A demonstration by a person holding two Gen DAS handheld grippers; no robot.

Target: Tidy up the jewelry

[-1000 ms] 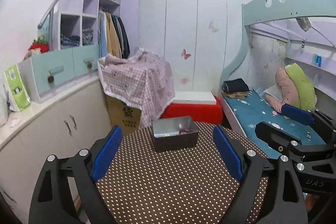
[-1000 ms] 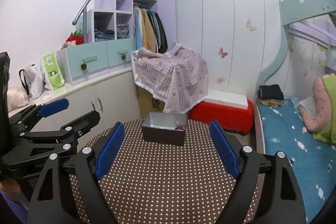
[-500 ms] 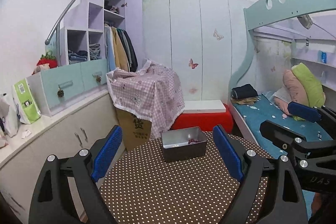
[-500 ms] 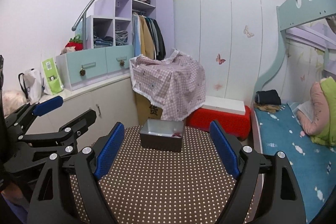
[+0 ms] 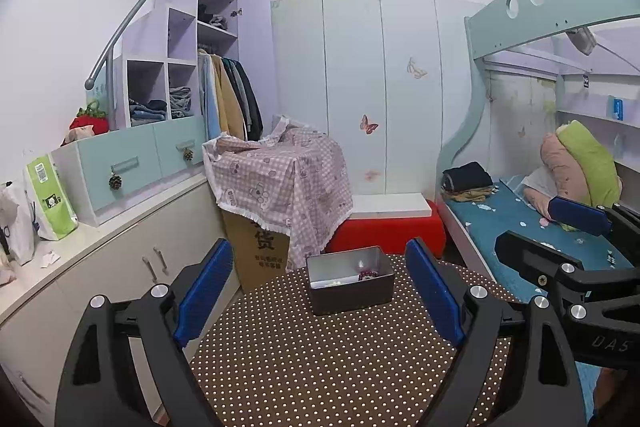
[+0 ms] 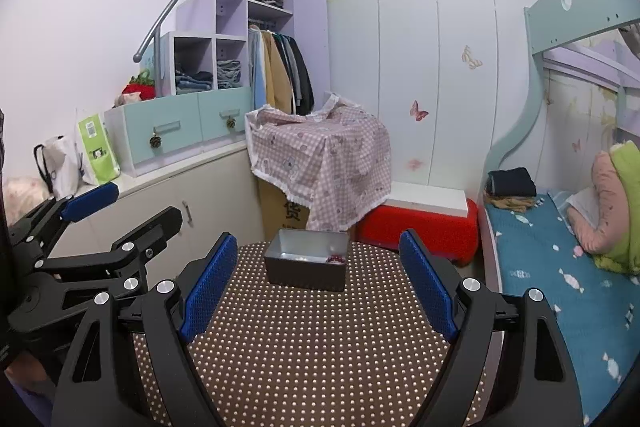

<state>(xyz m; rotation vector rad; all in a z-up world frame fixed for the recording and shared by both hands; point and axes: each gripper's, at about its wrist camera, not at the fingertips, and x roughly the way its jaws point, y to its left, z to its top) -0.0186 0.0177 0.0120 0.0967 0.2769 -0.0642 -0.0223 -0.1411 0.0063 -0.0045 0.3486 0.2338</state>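
Note:
A grey metal box (image 5: pixel 352 289) (image 6: pixel 306 267) stands at the far end of a round table with a brown dotted cloth (image 5: pixel 320 367) (image 6: pixel 312 347). Red beaded jewelry (image 5: pixel 368 274) (image 6: pixel 335 259) lies inside it near the right wall. My left gripper (image 5: pixel 320 291) hangs open above the near side of the table, well short of the box, with nothing between its blue pads. My right gripper (image 6: pixel 318 287) is open too and empty. Each gripper shows at the edge of the other's view: the right gripper (image 5: pixel 576 227) and the left gripper (image 6: pixel 116 211).
Behind the table stands a cardboard box under a pink checked cloth (image 5: pixel 280 179) and a red stool (image 5: pixel 384 231). White cabinets with a counter (image 5: pixel 100 239) run along the left. A bed with a blue sheet (image 5: pixel 520 223) and pillows lies on the right.
In the left wrist view the scene has slid down, so the box sits lower and more ceiling shows. The right wrist view shifted only slightly. Both grippers stay open.

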